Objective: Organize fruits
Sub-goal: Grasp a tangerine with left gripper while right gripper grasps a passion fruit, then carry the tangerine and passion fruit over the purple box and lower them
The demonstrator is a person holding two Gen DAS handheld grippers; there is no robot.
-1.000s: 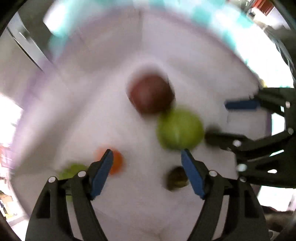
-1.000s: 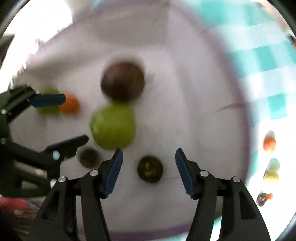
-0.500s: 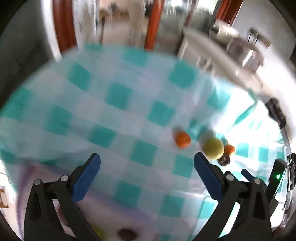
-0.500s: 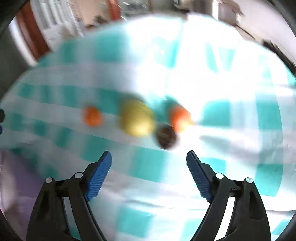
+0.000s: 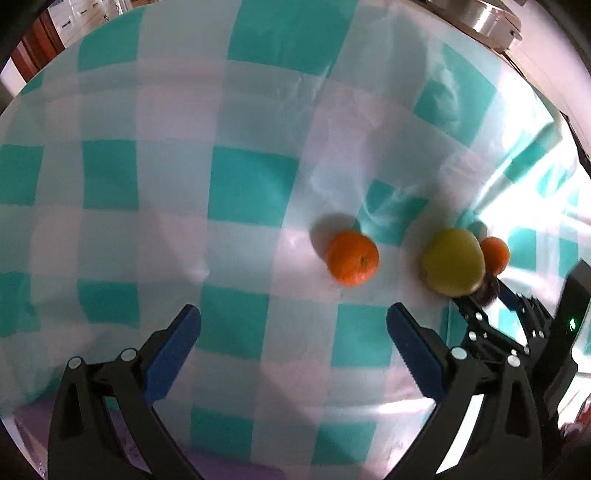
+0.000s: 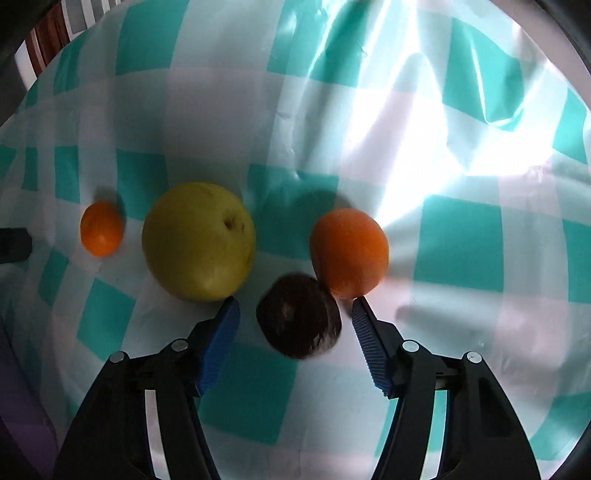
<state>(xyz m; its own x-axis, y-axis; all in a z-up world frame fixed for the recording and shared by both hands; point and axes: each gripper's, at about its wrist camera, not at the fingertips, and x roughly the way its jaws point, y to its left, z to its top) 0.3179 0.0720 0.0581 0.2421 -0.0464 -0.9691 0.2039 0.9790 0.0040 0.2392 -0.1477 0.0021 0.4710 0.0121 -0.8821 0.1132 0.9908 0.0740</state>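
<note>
We hold the right gripper over the cloth, jaws closing around the dark fruit, pads not yet touching. It lies between them, touching the orange. The left gripper is spread wide, empty, farther left.

Teal-and-white checked tablecloth with wrinkles and bright glare, metal counter beyond the far edge
</note>
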